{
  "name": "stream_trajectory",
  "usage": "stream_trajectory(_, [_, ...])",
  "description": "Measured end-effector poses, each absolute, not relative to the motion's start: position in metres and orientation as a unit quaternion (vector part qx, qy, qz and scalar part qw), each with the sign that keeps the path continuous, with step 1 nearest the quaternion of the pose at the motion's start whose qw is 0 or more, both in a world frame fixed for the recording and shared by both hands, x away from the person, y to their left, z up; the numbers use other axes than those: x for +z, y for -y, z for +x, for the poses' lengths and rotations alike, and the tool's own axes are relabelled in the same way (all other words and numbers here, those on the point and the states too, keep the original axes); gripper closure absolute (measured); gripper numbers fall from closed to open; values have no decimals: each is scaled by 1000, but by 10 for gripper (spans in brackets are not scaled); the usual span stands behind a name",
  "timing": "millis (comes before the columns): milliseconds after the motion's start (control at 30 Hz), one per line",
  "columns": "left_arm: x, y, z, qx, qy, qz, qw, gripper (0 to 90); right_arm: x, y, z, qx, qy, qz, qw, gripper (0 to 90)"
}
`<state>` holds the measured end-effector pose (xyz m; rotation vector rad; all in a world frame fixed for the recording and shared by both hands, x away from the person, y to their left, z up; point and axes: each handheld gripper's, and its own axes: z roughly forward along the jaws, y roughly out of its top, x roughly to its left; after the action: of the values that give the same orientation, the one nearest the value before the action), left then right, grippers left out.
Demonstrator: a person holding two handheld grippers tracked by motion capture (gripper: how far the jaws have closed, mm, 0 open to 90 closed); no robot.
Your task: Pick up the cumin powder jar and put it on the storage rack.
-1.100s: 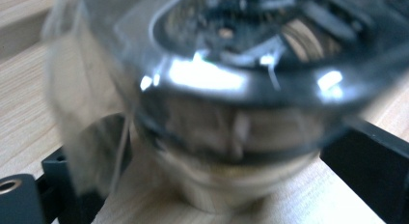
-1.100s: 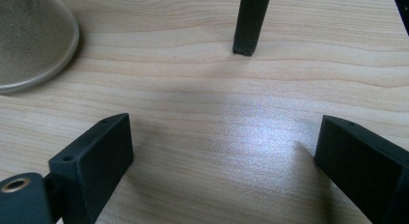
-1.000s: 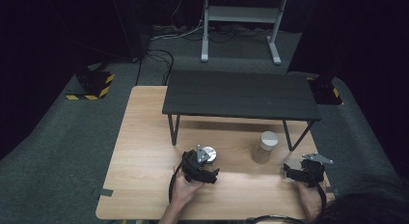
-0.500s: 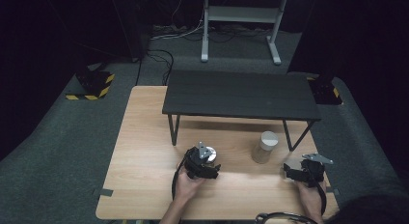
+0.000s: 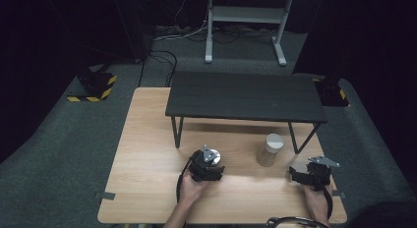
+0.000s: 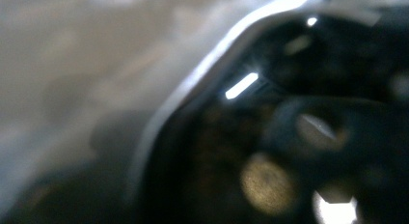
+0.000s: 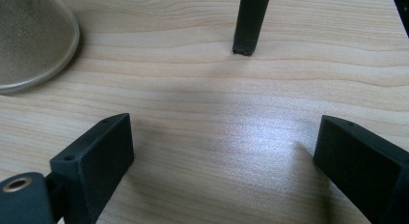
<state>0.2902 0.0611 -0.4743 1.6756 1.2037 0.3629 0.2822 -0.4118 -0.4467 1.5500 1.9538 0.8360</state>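
Resting on the table [image 5: 147, 139], the right gripper [image 7: 222, 151] gapes beside the jar [image 5: 270, 149].

Jar [image 5: 271, 149] on table [image 5: 142, 154], before shelf [image 5: 244, 95]; left gripper [image 5: 205, 165] left of jar, right gripper [image 5: 311, 175] right.

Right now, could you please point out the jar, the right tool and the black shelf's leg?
jar [image 5: 270, 149]: high view, its side.
right tool [image 7: 224, 159]: right gripper view, midway between its open jaws.
black shelf's leg [image 7: 251, 21]: right gripper view, lower shaft.

Dim room, lit tabletop, left view v. blurred
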Motion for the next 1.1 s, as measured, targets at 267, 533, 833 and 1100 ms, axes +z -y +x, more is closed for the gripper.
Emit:
stream_trajectory(267, [-478,-62,289,149,-499,686,508,305,-447,412,282,308,-718,570,253,62])
stream_trajectory(533, [-481,-63,288,151,-497,682,515,307,-447,412,282,308,-718,570,253,62])
stream_trajectory(833, [-483,-65,287,151,-493,683,518,307,-447,412,282,308,-718,570,253,63])
stream_trajectory(1100, [-483,-63,286,156,-495,682,516,309,-447,412,282,308,-718,570,253,62])
